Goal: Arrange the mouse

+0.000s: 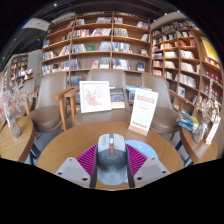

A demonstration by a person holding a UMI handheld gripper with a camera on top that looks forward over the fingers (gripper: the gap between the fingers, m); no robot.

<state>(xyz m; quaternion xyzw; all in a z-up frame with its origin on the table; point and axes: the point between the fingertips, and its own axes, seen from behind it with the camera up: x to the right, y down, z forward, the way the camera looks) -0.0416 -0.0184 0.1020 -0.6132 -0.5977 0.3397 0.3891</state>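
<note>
At the bottom centre of the frame, my hand-held gripper (112,160) has its two pink pads (88,158) clamped on one grey mouse (112,150), lifted just over the round wooden tabletop (70,140), I judge so I can set it down neatly. Beyond it stand two signs (95,96) and rows of bookshelves (100,40).

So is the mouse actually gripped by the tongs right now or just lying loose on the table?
Gripped: the grey mouse sits between the tongs, both pink pads pressing its sides, above the round wooden table.
</note>
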